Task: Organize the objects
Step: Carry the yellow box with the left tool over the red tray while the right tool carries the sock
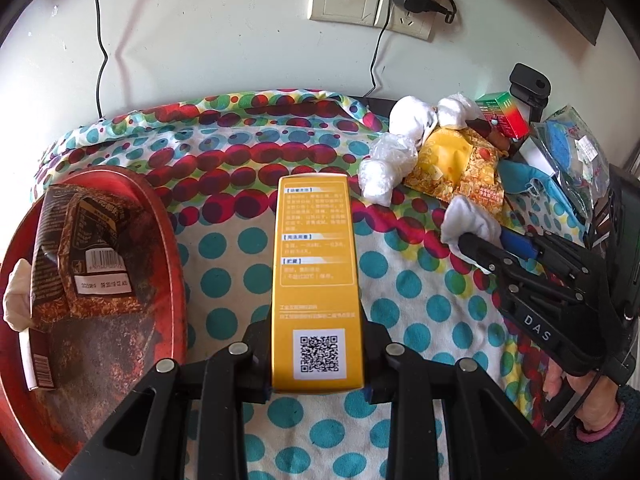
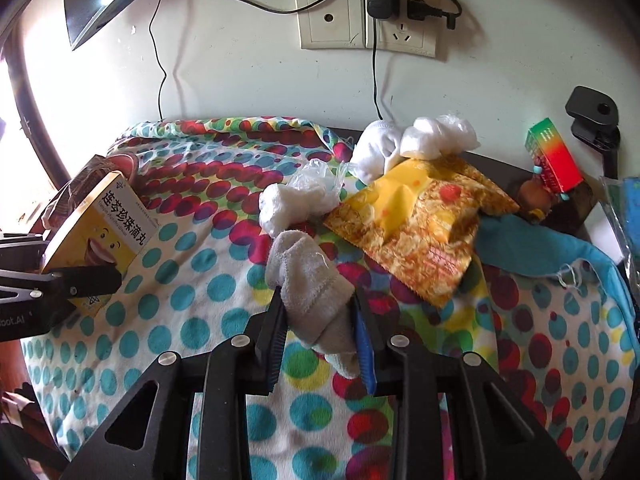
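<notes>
While the left tongs are pressing on both sides of a yellow box, the box is sticking forward above the dotted cloth that is covering the tabletop. The box is long and narrow, with printed text on its upper face and a square code near the gripped end; in the right wrist view its front is showing big characters and a cartoon face. The right tongs are squeezing a grey-white sock, which is rolled and soft, and its end is poking out past the fingers. In the left wrist view the same sock is looking whiter, near the pile at the far right of the tabletop. In this pile a yellow snack bag, white bundles and a red-green box are lying close together. A red tray is sitting at the left, and a brown packet is lying in it.
</notes>
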{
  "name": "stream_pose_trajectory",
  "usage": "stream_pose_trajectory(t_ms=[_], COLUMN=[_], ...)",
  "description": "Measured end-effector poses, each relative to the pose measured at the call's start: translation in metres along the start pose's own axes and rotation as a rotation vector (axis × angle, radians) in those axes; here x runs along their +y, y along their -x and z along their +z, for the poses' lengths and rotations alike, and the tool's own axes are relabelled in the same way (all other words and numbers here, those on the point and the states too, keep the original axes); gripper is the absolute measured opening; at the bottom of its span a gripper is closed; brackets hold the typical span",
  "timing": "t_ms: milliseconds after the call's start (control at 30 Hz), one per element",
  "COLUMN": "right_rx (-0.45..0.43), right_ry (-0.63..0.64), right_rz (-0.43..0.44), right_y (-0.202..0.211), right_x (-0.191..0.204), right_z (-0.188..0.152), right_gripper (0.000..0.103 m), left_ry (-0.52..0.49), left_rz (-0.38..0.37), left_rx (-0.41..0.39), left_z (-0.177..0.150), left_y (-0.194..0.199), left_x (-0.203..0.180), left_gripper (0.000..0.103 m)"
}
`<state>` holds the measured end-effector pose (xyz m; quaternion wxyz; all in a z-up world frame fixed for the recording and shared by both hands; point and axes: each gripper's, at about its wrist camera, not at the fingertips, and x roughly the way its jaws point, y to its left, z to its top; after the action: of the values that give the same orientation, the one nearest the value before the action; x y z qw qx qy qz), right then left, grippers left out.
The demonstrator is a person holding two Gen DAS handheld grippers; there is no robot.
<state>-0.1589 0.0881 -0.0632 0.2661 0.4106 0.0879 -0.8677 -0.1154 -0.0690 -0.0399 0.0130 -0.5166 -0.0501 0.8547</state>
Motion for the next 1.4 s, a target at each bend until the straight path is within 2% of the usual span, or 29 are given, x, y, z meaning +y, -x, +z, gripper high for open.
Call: stream_pose_trajectory(t_ms=[200,300,733,833,1400], right_rx=[-0.009,-0.014,-0.023,-0.026,-0.043], right_ry=[-0.013,-0.016,-0.008,-0.005,0.033], right_rz=[-0.002,-0.004,-0.018,-0.023,-0.016], right_y=[0.019,0.027,0.052,0.058,0.071], right_x=[0.004,0.007,0.021,0.024,0.058], right_z=[-0.008,-0.011,-0.024,-0.026,-0.017], right_gripper=[0.029,0.029,0.029,0.029,0.029], left_ry=[0.017,0.020,0.090,0.100,0.217], left_rz=[0.010,0.038,0.078,0.110,0.178], left_rx=[-0.011,-0.020,-0.045,-0.062,-0.064], left_z=[-0.011,-0.017,-0.044,-0.050,-0.075], left_y=[0.015,0.023,0.052,0.061,0.076], left_x=[0.003,0.007,0.038,0.048,0.125], left_gripper=[0.030,0.030,0.030,0.030,0.030])
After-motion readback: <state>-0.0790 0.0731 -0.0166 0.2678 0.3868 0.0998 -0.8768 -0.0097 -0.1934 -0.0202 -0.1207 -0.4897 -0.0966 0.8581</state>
